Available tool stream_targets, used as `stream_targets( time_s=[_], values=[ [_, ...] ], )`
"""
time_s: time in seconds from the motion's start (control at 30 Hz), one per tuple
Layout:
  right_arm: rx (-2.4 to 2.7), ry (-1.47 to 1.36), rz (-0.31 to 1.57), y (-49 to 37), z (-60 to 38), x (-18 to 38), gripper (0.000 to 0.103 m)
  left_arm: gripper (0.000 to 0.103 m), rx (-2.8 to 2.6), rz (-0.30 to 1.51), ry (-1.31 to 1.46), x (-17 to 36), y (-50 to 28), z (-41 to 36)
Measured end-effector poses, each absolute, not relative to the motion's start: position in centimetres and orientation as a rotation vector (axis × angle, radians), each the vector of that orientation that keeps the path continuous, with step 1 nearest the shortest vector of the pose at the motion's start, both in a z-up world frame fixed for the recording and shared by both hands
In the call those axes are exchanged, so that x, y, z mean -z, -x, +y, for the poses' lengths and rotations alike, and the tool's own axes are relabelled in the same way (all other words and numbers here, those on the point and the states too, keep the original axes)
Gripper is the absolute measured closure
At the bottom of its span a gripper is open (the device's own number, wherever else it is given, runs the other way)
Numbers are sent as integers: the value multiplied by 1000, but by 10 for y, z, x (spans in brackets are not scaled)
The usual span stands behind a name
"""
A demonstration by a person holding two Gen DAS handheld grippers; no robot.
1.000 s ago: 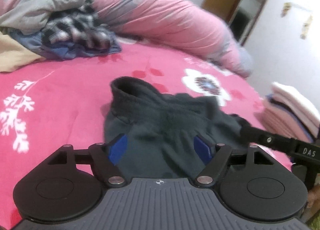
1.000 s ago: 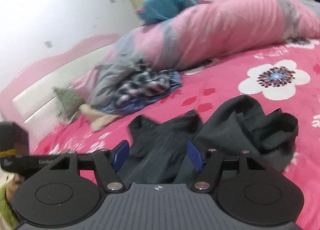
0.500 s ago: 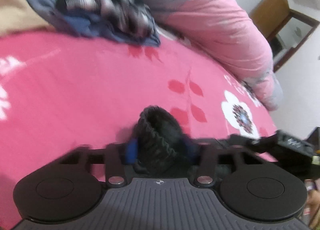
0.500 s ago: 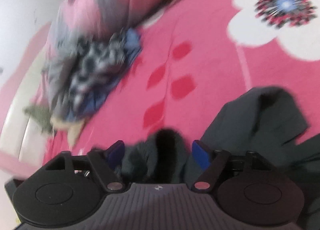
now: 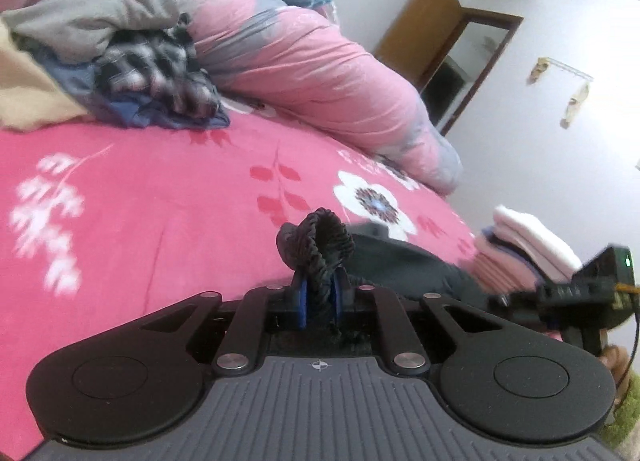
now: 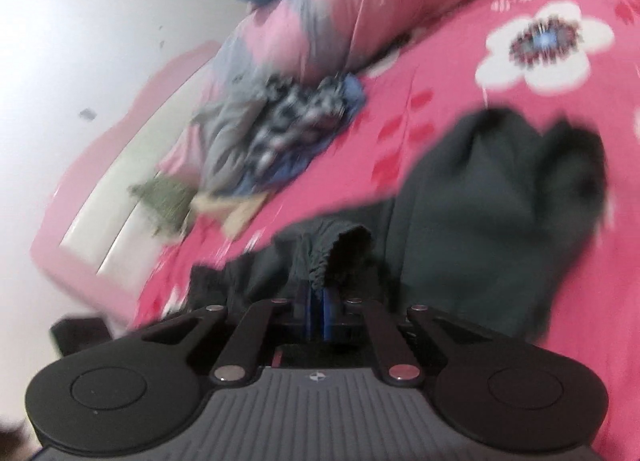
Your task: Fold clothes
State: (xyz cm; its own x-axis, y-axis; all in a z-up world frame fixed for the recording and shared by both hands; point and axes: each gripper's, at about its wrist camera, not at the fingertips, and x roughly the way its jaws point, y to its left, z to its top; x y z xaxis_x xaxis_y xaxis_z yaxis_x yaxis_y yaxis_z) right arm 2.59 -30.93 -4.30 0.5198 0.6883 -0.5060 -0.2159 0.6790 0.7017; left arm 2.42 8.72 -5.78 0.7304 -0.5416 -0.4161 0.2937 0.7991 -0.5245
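Left wrist – left gripper [image 5: 320,303] clamps dark garment [image 5: 320,245].

Two low, close wrist views across one pink bed [image 5: 140,201], toward the same clothes pile [image 5: 152,73].

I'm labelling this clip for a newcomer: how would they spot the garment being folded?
Start at the pink floral bedsheet. In front of the heap of loose clothes lies one dark grey garment, alone and crumpled, its gathered elastic edge pinched in both grippers.
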Motion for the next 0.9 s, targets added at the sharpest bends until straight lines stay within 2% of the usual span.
stream_targets(
  time_s=[0.13, 0.33, 0.4, 0.47, 0.5, 0.53, 0.57, 0.63, 0.7, 0.9],
  values=[
    [-596, -604, 951, 31, -294, 63, 99, 93, 436, 630, 516, 74, 12, 110],
    [-576, -631, 1127, 64, -272, 107, 98, 92, 349, 680, 586, 103, 33, 129],
    [-555, -641, 1167, 68, -273, 112, 97, 89, 340, 687, 622, 108, 36, 134],
    [-539, -646, 1151, 70, -280, 103, 93, 81, 342, 684, 656, 109, 38, 138],
    [-533, -642, 1120, 71, -285, 94, 84, 77, 342, 679, 664, 109, 39, 139],
    [-527, -638, 1084, 71, -291, 84, 65, 71, 342, 676, 667, 108, 41, 140],
    [-522, -635, 1041, 73, -296, 75, 55, 65, 342, 673, 670, 109, 43, 141],
    [-516, -626, 946, 74, -304, 57, 38, 57, 326, 684, 684, 110, 43, 143],
    [-507, -625, 882, 68, -306, 47, 26, 53, 313, 681, 688, 110, 47, 145],
    [-479, -671, 915, 37, -302, 69, 24, 38, 275, 651, 660, 102, 72, 148]
  ],
)
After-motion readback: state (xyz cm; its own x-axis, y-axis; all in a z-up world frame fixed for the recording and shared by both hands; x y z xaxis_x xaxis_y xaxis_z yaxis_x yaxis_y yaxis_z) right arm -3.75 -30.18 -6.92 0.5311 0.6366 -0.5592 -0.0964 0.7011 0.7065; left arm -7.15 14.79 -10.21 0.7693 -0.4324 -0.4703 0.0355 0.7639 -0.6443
